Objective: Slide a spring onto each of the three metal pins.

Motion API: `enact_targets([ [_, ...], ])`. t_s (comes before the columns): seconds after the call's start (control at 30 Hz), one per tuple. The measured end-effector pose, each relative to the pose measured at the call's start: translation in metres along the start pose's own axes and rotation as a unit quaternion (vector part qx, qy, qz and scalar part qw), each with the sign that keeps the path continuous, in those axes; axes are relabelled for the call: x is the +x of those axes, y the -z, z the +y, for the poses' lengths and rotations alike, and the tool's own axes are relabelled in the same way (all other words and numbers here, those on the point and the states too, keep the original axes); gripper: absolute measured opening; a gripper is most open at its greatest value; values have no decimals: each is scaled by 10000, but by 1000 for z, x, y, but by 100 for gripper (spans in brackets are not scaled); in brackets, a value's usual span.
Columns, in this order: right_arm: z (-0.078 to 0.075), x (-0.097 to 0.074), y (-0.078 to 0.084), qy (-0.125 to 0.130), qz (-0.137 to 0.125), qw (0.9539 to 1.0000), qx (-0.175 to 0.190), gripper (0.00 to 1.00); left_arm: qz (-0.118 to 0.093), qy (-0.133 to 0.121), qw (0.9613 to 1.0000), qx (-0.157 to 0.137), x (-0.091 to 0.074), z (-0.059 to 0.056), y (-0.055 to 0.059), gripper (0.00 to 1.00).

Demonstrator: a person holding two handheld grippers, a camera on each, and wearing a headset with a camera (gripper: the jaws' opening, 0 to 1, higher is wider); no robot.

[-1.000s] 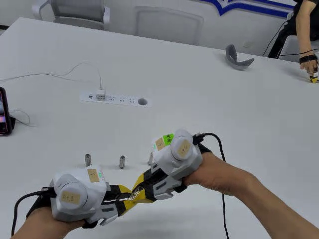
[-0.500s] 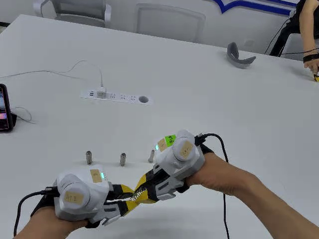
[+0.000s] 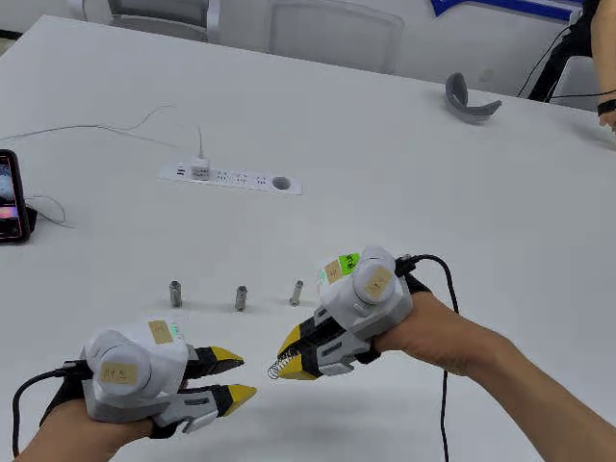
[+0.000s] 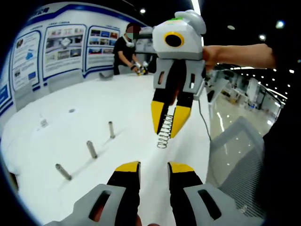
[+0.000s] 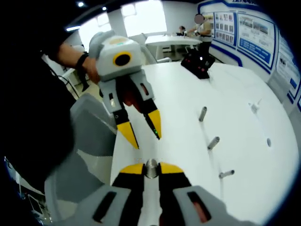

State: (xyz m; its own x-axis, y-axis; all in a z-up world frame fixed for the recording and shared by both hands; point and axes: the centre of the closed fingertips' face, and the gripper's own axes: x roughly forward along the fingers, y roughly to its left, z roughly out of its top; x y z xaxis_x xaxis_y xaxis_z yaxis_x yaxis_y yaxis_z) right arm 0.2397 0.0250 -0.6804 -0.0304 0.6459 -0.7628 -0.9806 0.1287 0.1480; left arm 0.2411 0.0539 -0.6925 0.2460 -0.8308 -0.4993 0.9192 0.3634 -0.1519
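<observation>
Because the spring (image 3: 277,365) had to meet a pin with its open end, we kept it pinched by one end between the clenched jaws of the right gripper (image 3: 287,360). Its free coils stuck out beyond the tips, low over the counter (image 3: 404,212). The three metal pins (image 3: 241,297) stood upright in a row just beyond both grippers, all bare as far as we could see. The nearest one lay close to the right gripper, which we judged would make for a short approach. The left gripper (image 3: 233,375) hung near the spring with its jaws released and nothing between them. It pointed toward the right gripper, probably so that it could steady the coils if they sagged.

Half a second earlier the tips of both grippers had met at the spring. By now the left one had let go and drawn back, leaving a clear gap, and the spring had stayed with the right. The pins had not moved, though our head camera had tilted slightly.
</observation>
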Motion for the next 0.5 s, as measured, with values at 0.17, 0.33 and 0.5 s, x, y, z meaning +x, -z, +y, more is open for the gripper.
enact_targets([
  [0.17,-4,0,7,74,98,9999,27,13,49,-126,9999,-50,-3,6,5,26],
  [0.33,-8,-2,12,125,138,9998,68,13,39,-258,9996,-133,-6,13,7,27],
  [0.5,-14,-5,20,202,246,9994,139,13,38,-403,9990,-208,-10,22,10,31],
])
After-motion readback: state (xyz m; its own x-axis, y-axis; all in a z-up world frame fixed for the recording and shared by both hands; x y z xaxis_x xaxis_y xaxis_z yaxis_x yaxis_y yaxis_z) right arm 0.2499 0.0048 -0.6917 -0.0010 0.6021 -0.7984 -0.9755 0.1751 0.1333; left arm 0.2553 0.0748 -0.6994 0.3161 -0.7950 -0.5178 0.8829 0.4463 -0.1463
